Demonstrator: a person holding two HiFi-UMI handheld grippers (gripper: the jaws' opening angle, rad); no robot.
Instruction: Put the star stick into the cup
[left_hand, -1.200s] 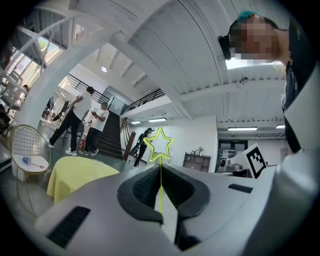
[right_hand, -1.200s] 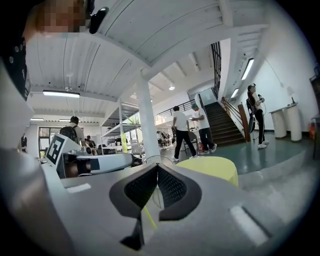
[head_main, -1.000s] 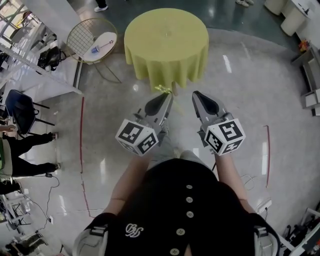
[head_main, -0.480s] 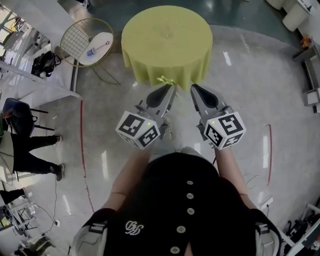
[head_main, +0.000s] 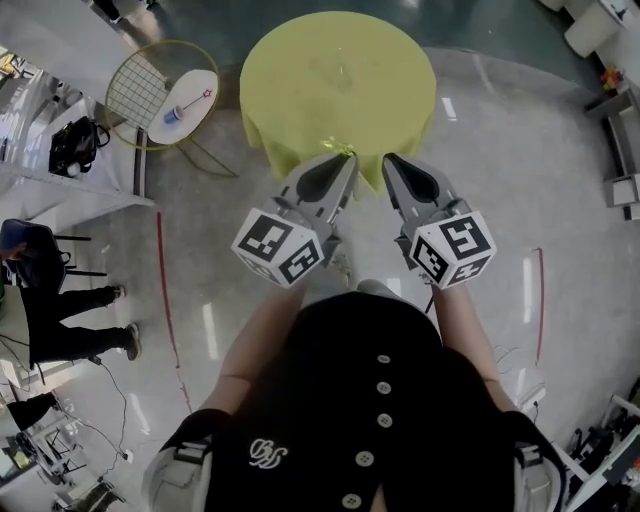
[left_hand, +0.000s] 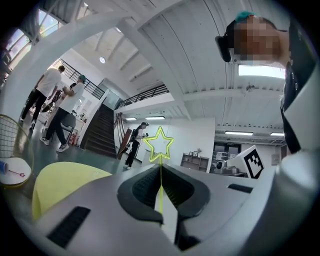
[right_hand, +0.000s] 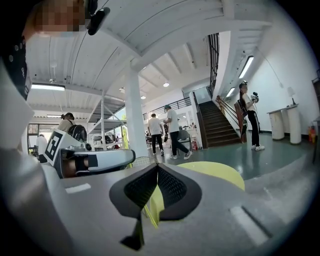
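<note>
The yellow table (head_main: 335, 70) looks nearer than a second ago. In the head view both gripper tips now reach its near edge; before, floor showed in between. So the person is walking up, and the putting-in has not begun. The left gripper (head_main: 345, 160) pinches the star stick (left_hand: 160, 170) tight. The right gripper (head_main: 389, 160) is closed on nothing. A small blue cup (head_main: 173, 116) sits well off to the yellow table's left.
</note>
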